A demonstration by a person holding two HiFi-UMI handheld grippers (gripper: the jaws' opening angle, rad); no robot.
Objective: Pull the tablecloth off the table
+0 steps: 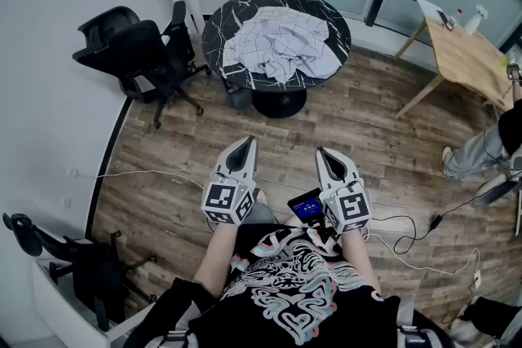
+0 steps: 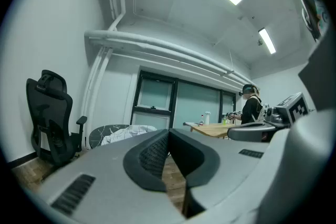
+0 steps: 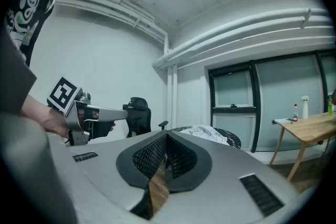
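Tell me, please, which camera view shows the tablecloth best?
The head view. From above it shows the whole tablecloth, crumpled on the round black table. The left gripper view shows only a low white strip of it, far off; the right gripper view shows a small side-on heap.

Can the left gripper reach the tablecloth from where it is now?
Probably not. The left gripper sits close to the person, and the tablecloth lies on the round table across the wooden floor. Nothing blocks the way.
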